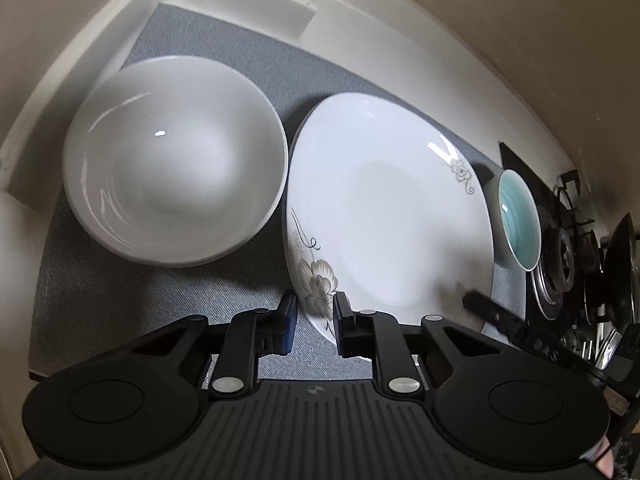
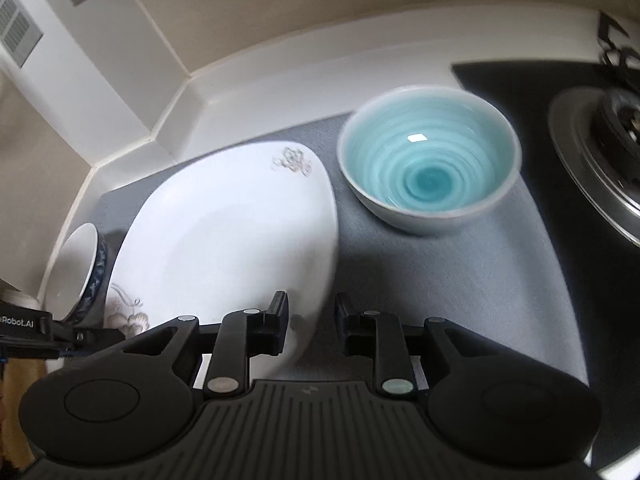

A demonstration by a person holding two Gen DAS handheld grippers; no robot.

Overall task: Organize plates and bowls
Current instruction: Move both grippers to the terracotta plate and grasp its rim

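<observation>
Left gripper (image 2: 100, 334) arm reads "Robot.AI", beside plate (image 2: 224, 240)

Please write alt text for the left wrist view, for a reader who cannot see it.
The left gripper is clamped on the near rim of a white floral plate lying on a grey mat. A large white bowl sits left of it, a turquoise bowl right.
</observation>
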